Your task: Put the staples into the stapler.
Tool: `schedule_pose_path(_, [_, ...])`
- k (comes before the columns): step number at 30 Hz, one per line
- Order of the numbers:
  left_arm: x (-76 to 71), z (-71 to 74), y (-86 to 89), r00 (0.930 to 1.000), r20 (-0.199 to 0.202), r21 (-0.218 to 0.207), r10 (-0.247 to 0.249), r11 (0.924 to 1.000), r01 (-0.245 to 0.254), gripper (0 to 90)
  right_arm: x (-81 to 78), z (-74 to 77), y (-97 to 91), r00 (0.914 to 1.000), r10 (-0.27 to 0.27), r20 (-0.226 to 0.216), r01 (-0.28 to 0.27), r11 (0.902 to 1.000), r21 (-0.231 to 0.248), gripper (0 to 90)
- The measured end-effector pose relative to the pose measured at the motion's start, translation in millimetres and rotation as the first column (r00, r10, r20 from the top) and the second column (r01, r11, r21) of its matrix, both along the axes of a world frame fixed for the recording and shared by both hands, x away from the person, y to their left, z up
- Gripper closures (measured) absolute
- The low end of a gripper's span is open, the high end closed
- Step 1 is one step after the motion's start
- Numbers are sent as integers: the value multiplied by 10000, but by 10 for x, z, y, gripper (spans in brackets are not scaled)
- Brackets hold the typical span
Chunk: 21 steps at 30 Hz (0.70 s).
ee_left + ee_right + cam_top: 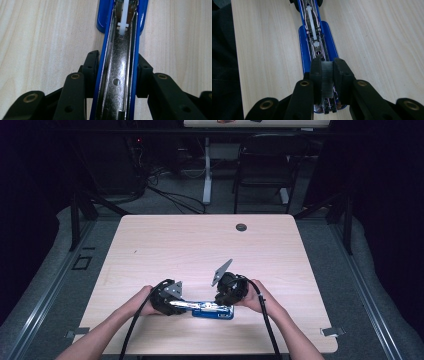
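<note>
Left gripper (117, 72) clamps the opened blue stapler (212, 309) near the desk's (200, 245) front edge; right gripper (327, 75) pinches a block of staples (327, 77) above its metal tray (315, 47)

The stapler (103, 15) has a glossy blue shell, smooth like enamelled metal or hard plastic, that catches the light along its edges. Its open magazine channel (117, 75) is bright polished metal, mirror-like, with a matt white plastic pusher (123, 25) inside. The strip of staples (327, 77) looks like dull grey metal, finely ribbed. The left hand-held gripper (117, 72) and the right hand-held gripper (327, 72) are matt black plastic, slightly grainy, with brass-coloured metal bushings at the pivots. The tabletop (165, 245) is pale wood-grain laminate, smooth with a soft satin sheen.
</note>
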<state>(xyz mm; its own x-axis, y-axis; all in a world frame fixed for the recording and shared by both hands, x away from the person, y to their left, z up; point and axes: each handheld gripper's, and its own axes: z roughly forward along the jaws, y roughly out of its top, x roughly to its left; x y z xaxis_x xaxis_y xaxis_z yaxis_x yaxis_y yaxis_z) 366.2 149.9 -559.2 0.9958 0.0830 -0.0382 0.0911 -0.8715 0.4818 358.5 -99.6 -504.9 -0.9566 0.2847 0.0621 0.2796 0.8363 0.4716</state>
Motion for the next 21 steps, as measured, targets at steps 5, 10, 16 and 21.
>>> schedule_pose_path(5, [0, 0, 1, 10000, 14, 8, 1, 10000, -1, 629, 2, -54, 2, 9998, 166, -50, -167, 9997, -157, 790])
schedule_pose_path(10, [1, 1, 1, 10000, 19, 10, -19, 10000, 19, 630, -3, -83, 4, 9997, 250, 19, -250, 9996, -137, 790])
schedule_pose_path(16, [2, 0, 2, 10000, 11, 2, -18, 10000, 18, 630, -10, -113, 2, 9987, 477, 203, -469, 9982, -373, 790])
schedule_pose_path(21, [3, 0, 2, 10000, -10, -2, -3, 10000, 3, 629, -8, -135, -4, 9980, 595, 205, -589, 9978, -317, 790])
